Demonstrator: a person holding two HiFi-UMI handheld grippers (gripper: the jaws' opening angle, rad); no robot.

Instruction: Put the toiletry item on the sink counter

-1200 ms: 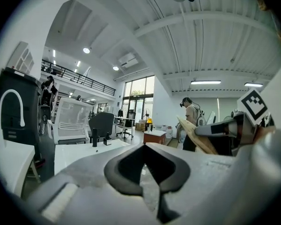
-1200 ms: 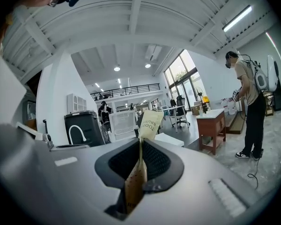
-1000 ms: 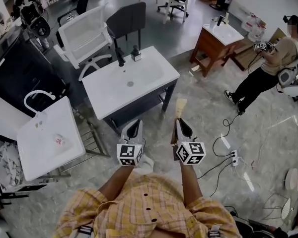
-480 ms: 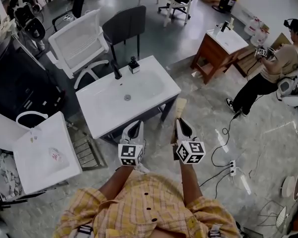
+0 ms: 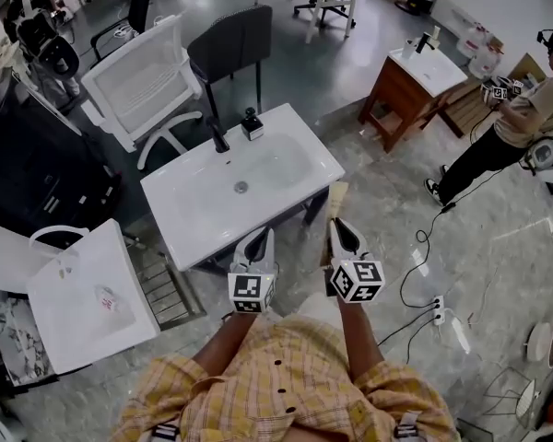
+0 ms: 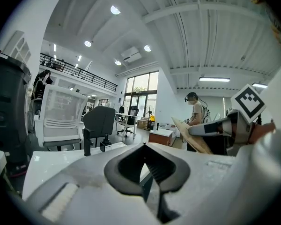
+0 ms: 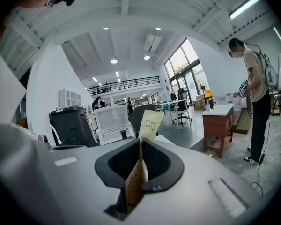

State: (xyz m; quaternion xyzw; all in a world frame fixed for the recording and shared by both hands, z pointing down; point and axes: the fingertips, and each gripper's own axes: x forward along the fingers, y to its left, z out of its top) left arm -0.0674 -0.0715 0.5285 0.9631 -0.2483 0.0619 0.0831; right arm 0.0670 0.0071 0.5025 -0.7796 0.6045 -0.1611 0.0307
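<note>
The toiletry item is a flat tan paper toothbrush packet, held upright by its lower end in my right gripper, which is shut on it. In the right gripper view the packet rises between the jaws of that gripper. The white sink counter with a black faucet and a black dispenser stands just ahead; both grippers hover at its near edge. My left gripper is shut and empty, and the left gripper view shows its jaws together.
A second white sink unit stands at the left, a wooden vanity at the upper right. A white mesh chair and a dark chair stand behind the counter. A person stands at the right. Cables and a power strip lie on the floor.
The sink counter has come nearer and sits more centred ahead of both grippers. The packet stays gripped in the right gripper. The person at the right has shifted further right.
</note>
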